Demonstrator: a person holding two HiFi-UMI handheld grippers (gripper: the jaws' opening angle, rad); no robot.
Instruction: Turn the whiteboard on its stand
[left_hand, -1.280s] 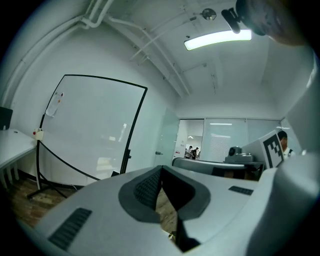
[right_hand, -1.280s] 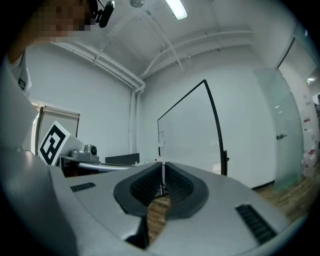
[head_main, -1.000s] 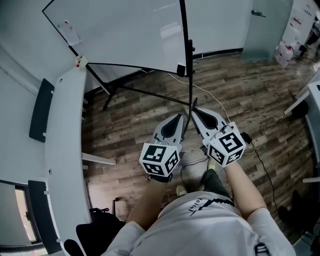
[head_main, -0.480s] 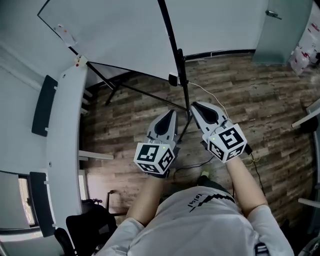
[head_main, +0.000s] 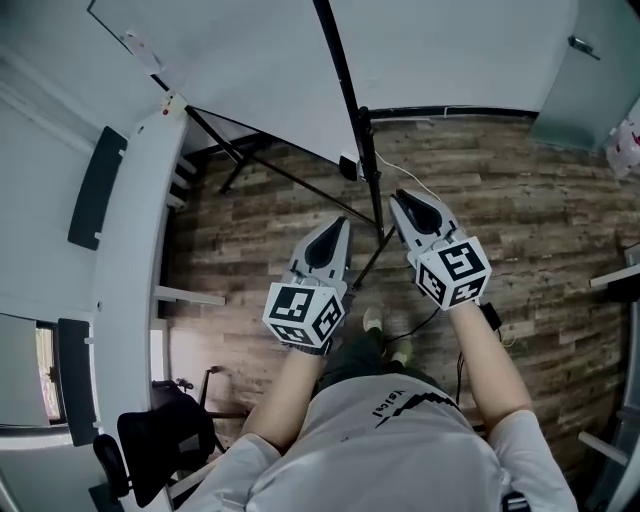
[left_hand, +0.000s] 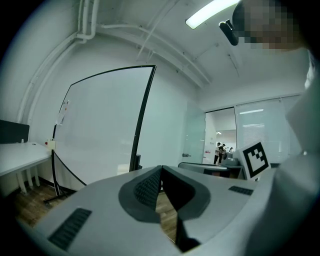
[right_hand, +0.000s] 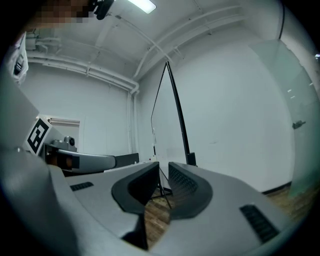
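The whiteboard (head_main: 250, 60) fills the top of the head view, tilted on its black stand, with its black edge rail (head_main: 345, 80) running down to the floor between my grippers. My left gripper (head_main: 338, 222) is just left of that rail, its jaws shut and empty. In the left gripper view the left gripper (left_hand: 161, 169) faces the board's white face (left_hand: 100, 130). My right gripper (head_main: 398, 197) is just right of the rail. Its jaws are opening, a narrow gap with nothing in it. From the right gripper (right_hand: 164, 167) the board (right_hand: 162, 115) looks nearly edge-on.
A long white desk (head_main: 130, 230) runs down the left, with a black chair (head_main: 150, 440) at its near end. The stand's black legs (head_main: 260, 160) spread over the wooden floor. A thin cable (head_main: 410, 182) lies by the stand. A glass door (head_main: 590, 80) is at the right.
Both grippers' tips were together at the black rail; now they stand a little apart on either side of it. The right jaws have parted slightly. The board's edge has swung left in view.
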